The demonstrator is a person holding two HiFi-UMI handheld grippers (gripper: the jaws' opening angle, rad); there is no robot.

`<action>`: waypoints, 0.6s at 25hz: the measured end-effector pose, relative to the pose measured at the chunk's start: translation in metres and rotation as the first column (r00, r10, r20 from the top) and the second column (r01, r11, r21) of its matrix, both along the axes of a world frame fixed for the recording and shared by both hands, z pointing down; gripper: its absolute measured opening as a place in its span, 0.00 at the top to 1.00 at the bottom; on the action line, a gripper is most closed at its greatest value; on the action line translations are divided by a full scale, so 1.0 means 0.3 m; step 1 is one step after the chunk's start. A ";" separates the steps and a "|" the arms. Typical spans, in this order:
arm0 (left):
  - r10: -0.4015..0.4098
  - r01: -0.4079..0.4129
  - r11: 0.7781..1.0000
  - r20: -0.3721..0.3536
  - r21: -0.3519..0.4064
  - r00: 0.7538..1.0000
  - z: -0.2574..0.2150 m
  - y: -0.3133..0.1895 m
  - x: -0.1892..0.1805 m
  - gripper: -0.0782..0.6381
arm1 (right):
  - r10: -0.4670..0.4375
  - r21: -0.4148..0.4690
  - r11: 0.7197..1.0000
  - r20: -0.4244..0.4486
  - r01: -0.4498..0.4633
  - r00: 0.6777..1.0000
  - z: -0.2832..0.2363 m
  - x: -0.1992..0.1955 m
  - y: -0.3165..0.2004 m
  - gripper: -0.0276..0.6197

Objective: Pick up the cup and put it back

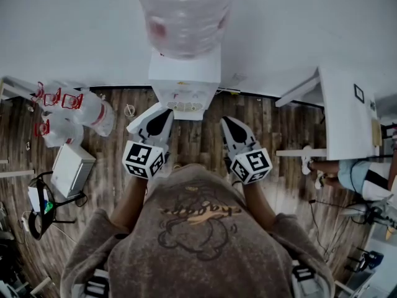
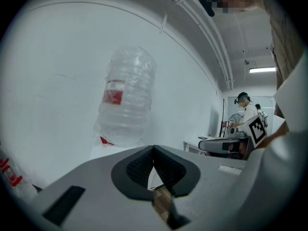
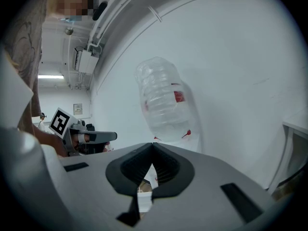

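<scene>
A white water dispenser (image 1: 184, 82) with a large clear bottle (image 1: 181, 14) on top stands against the wall ahead of me. My left gripper (image 1: 165, 114) and right gripper (image 1: 227, 121) point at it side by side, just short of its front. In the left gripper view the left gripper (image 2: 153, 149) has its pads pressed together with nothing between them. In the right gripper view the right gripper (image 3: 153, 146) is shut too and empty. A small white thing (image 3: 143, 199), perhaps the cup, shows below the right jaws. No cup shows in the head view.
Several empty water bottles (image 1: 74, 113) lie on the wooden floor at left, with a white box (image 1: 71, 169) nearer me. A white table (image 1: 344, 113) stands at right, a seated person (image 1: 360, 176) beside it. Another person (image 2: 248, 114) stands far off.
</scene>
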State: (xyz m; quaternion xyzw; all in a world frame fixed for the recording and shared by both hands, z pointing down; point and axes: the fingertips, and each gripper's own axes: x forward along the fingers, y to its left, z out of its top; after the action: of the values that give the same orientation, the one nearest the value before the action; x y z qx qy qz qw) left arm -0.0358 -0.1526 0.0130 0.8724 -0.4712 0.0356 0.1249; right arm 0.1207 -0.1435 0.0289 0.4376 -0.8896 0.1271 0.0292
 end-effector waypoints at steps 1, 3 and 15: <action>-0.001 0.001 1.000 -0.002 -0.001 1.000 0.001 0.001 0.000 0.89 | -0.001 0.000 1.000 0.001 0.001 1.000 0.002 0.001 0.000 0.95; -0.002 0.002 1.000 -0.004 -0.001 1.000 0.001 0.001 -0.001 0.89 | 0.003 -0.003 1.000 0.000 -0.003 1.000 0.001 0.003 -0.001 0.95; -0.005 0.005 1.000 -0.008 -0.002 1.000 -0.001 0.014 -0.008 0.89 | 0.000 0.002 1.000 0.003 0.000 1.000 0.003 -0.007 0.005 0.95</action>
State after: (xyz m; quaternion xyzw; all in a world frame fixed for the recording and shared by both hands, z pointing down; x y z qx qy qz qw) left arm -0.0381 -0.1485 0.0126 0.8714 -0.4727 0.0322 0.1276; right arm 0.1187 -0.1418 0.0298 0.4373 -0.8899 0.1269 0.0275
